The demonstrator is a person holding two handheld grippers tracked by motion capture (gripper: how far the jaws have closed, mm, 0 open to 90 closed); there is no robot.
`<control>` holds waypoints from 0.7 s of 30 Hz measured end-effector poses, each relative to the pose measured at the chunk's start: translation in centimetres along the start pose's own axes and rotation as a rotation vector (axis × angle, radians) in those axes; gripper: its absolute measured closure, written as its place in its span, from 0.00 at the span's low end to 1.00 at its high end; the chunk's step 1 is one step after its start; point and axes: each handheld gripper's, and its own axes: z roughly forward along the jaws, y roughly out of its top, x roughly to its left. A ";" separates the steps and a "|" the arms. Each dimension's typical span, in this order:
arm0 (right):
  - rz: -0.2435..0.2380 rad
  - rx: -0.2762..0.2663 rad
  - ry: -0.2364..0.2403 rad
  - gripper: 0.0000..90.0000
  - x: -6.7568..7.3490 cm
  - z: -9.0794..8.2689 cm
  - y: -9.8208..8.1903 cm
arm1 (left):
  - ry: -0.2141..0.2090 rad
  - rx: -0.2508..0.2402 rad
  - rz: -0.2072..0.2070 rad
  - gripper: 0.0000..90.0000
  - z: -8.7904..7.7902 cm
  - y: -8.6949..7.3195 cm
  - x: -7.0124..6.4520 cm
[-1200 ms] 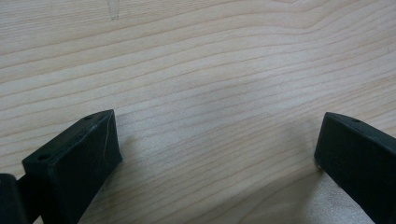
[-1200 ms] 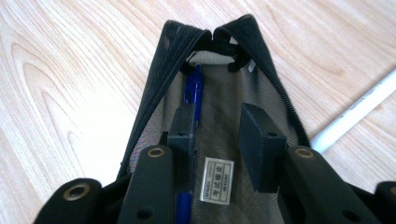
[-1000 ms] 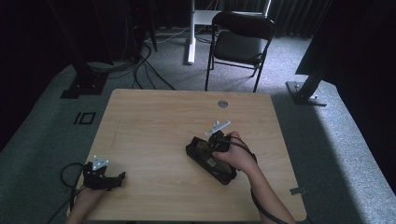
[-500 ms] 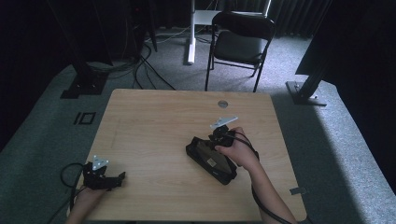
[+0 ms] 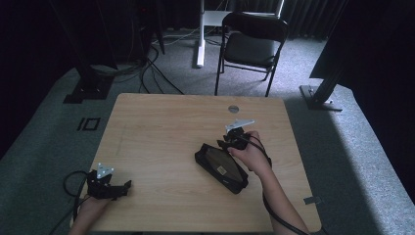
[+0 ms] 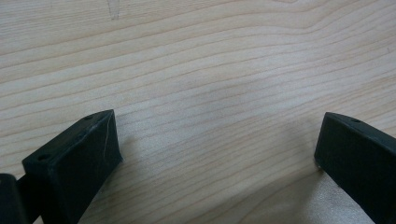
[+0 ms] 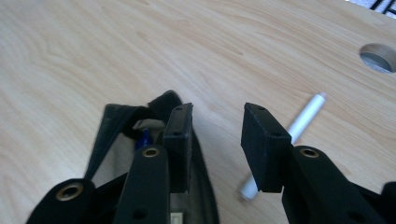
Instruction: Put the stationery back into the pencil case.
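On the wooden table (image 5: 161, 127), right of centre in the high view, lies a black pouch (image 5: 221, 167), unzipped. The right gripper (image 7: 215, 140) hangs over its upper end, its jaws apart and just now spreading wider with nothing pressed between them. One jaw sits over the pouch's open mouth, and a white pen (image 7: 299, 125) lies on the wood behind the other. At lower left the left gripper (image 5: 126, 186) rests on the table, jaws wide and empty.
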 end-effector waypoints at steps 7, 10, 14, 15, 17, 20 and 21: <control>0.043 -0.002 -0.050 0.69 -1.2 1.0 -0.2 | 0.000 0.000 0.000 0.00 0.0 0.0 0.0; 0.067 0.003 -0.065 0.69 -1.8 1.5 -0.4 | 0.000 0.000 0.000 0.00 0.0 0.0 0.0; 0.111 0.007 -0.076 0.67 -2.5 2.1 -0.7 | 0.000 0.000 0.000 0.00 0.0 0.0 0.0; 0.119 0.008 -0.079 0.67 -2.6 2.2 -0.8 | 0.000 0.000 0.000 0.00 0.0 0.0 0.0; 0.130 0.011 -0.088 0.66 -2.9 2.5 -0.9 | 0.000 0.000 0.000 0.00 0.0 0.0 0.0; 0.147 0.014 -0.102 0.66 -3.4 2.8 -1.1 | 0.000 0.000 0.000 0.00 0.0 0.0 0.0; 0.155 0.015 -0.107 0.66 -3.6 3.0 -1.2 | 0.000 0.000 0.000 0.00 0.0 0.0 0.0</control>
